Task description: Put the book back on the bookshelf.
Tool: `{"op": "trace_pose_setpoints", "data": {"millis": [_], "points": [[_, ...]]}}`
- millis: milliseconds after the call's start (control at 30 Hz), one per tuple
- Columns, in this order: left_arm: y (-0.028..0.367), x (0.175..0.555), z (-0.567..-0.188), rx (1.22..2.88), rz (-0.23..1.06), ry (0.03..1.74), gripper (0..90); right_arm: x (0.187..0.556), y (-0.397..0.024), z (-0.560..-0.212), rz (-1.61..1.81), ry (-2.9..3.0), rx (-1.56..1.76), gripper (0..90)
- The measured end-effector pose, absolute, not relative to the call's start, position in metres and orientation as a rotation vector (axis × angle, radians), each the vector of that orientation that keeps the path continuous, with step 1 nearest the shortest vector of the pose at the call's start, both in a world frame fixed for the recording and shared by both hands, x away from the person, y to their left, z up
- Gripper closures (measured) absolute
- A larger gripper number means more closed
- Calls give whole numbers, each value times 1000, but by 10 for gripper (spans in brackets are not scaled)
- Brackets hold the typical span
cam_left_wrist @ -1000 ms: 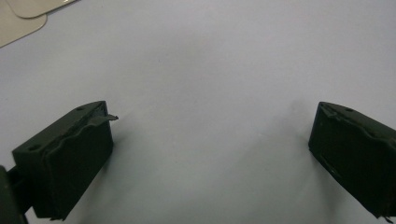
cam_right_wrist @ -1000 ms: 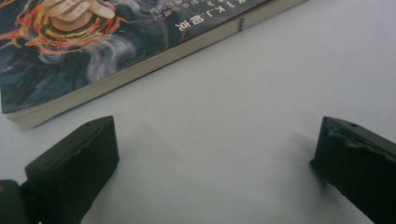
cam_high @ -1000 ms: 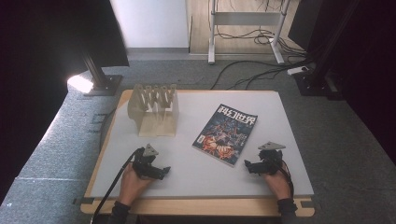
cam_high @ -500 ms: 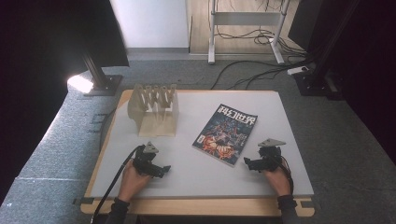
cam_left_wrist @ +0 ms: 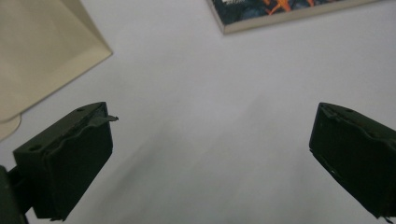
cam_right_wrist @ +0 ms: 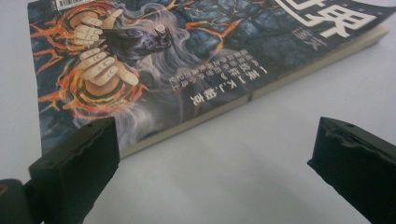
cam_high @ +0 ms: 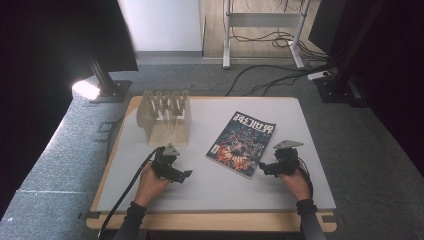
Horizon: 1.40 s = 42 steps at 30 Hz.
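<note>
Both grippers have edged inward since the earlier pictures, the right gripper [cam_high: 262, 169] drawing closer to the magazine [cam_high: 241, 143] and the left gripper [cam_high: 184, 174] shifting slightly toward the middle of the table [cam_high: 210, 192]. At the right gripper [cam_right_wrist: 212, 158] the jaws stand wide apart with nothing between them but bare tabletop; just ahead of them lies the magazine [cam_right_wrist: 187, 60], flat on the table, cover up, its near long edge running slantwise across the jaws' line and its lower corner just beside the left-hand jaw, whether touching it or not I cannot tell. At the left gripper [cam_left_wrist: 210, 154] the jaws are likewise spread wide and hold nothing; ahead and to its right a corner of the magazine [cam_left_wrist: 280, 11] shows, well apart from the jaws, and ahead to its left stands the pale wooden rack [cam_left_wrist: 42, 51], near that side's jaw but clear of it. Farther out, the rack [cam_high: 165, 117] sits upright toward the far left of the table, beyond the left gripper, with the magazine between the two grippers and nearer the right one
</note>
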<state>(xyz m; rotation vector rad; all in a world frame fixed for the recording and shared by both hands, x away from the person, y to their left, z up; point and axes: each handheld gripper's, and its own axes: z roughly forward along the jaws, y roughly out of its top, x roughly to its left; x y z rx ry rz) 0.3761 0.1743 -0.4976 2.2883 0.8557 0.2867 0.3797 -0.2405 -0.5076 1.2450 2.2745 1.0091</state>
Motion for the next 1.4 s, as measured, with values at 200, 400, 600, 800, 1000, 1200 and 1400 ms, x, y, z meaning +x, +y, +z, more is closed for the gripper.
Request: {"op": "trace_pose_setpoints", "data": {"millis": [200, 400, 600, 800, 1000, 1200, 1400], "points": [[154, 387, -495, 2301, 256, 808, 0, 398, -233, -504, 1003, 2301, 1213, 0], [135, 399, -498, 2292, 237, 789, 0, 416, -229, -503, 1000, 2318, 1173, 0], [116, 413, -498, 2311, 208, 759, 0, 437, -228, -505, 994, 2326, 1163, 1], [102, 425, -499, 2336, 209, 734, 0, 455, -224, -508, 991, 2342, 1156, 1], [89, 433, -502, 2338, 201, 722, 0, 481, -222, -515, 977, 2356, 1167, 1], [81, 437, -509, 2361, 205, 705, 0, 504, -229, -523, 964, 2348, 1187, 0], [78, 439, -514, 2358, 201, 707, 0, 522, -240, -525, 967, 2332, 1211, 0]]}}
